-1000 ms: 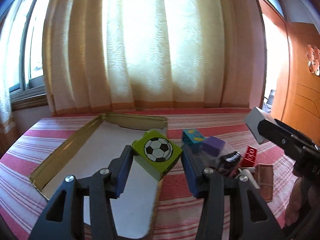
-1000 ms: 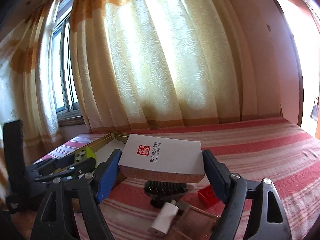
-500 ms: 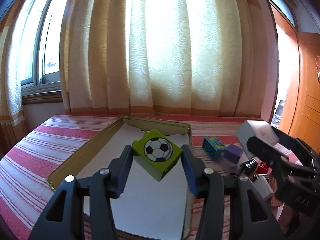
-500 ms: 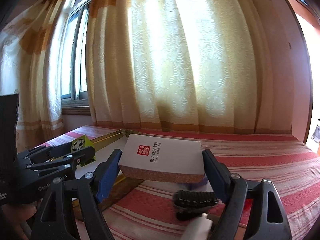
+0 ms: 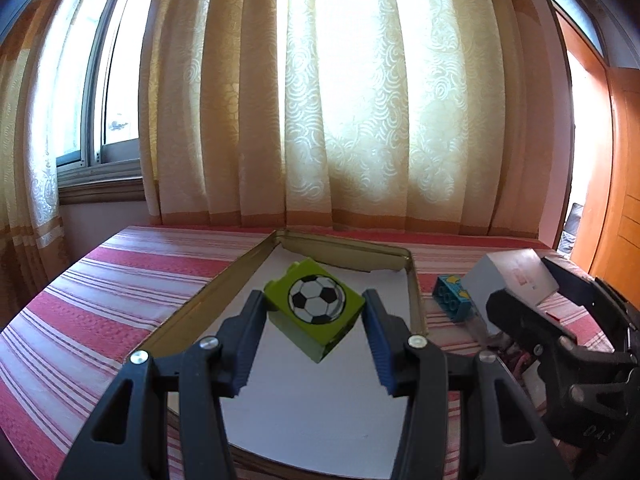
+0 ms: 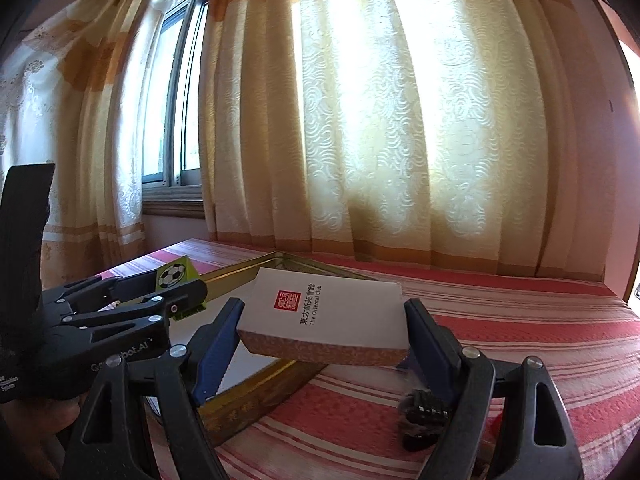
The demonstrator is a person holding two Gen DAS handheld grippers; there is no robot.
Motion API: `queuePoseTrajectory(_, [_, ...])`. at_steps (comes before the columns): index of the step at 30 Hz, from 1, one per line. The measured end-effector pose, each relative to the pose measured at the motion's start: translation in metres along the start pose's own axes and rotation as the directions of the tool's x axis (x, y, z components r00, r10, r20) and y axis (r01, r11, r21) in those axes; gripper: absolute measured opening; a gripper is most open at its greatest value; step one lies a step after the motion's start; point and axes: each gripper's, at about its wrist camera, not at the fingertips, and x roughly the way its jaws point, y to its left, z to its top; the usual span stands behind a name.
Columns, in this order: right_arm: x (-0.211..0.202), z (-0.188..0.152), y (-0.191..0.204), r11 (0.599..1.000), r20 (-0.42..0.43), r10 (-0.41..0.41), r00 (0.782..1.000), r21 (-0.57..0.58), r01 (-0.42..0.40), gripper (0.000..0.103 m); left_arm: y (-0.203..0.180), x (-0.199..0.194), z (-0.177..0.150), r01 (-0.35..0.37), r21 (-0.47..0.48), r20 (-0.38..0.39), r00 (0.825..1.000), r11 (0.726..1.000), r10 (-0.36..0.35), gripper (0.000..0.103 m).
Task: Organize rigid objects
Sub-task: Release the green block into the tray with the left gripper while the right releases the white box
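Both claws are clenched on cargo. Left gripper [image 5: 314,312] pinches a lime-green toy brick printed with a black-and-white football [image 5: 316,308] between its blue pads, holding it tilted on one corner in the air above the shallow gold-rimmed rectangular tin tray [image 5: 412,280] with its white floor. Right gripper [image 6: 324,328] grips a flat white cardboard box with a red seal, printed lettering and patterned brown sides [image 6: 326,316] across its width, the box lying roughly level and raised over the near right rim of that tray [image 6: 256,392].

From the left wrist view, the right gripper [image 5: 520,292] with its white box [image 5: 516,276] sits to the right of the tray, and a small blue studded toy brick [image 5: 452,298] lies on the red-and-white striped cloth [image 5: 120,280] just outside the tray's right rim. From the right wrist view, the left gripper [image 6: 180,284] and its green brick [image 6: 176,274] are at the left, over the tray. A dark ridged object [image 6: 424,408], too blurred to identify, rests on the cloth below the right gripper's right finger. Cream patterned curtains [image 5: 340,100] hang at the far side.
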Motion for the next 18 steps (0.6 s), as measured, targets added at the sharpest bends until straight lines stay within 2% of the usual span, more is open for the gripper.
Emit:
queuePoseTrajectory(3, [0.009,0.004,0.007,0.999,-0.016,0.021,1.0,-0.025,-0.021,0.082,0.008,0.009,0.005,-0.022,0.024,-0.026,0.999,0.999,0.023,0.049])
queuePoseTrajectory(6, [0.028,0.018,0.009,0.998,-0.068,0.06,0.996,-0.024,-0.062,0.082,0.023,0.02,0.017,-0.006,0.009,-0.073,0.997,1.0,0.007,0.049])
queuePoseTrajectory(10, [0.054,0.041,0.01,0.997,-0.105,0.06,0.993,-0.035,-0.064,0.082,0.041,0.04,0.034,-0.003,-0.008,-0.14,0.99,1.0,0.001,0.049])
queuePoseTrajectory(13, [0.087,0.051,0.007,0.996,-0.19,0.093,0.977,0.003,-0.094,0.082,0.052,0.065,0.039,-0.006,-0.018,-0.233,0.972,1.0,0.002,0.049])
queuePoseTrajectory(18, [0.141,0.046,0.008,0.994,-0.337,0.108,0.935,0.027,-0.105,0.082,0.062,0.099,0.036,-0.008,-0.028,-0.35,0.937,1.0,-0.002,0.049])
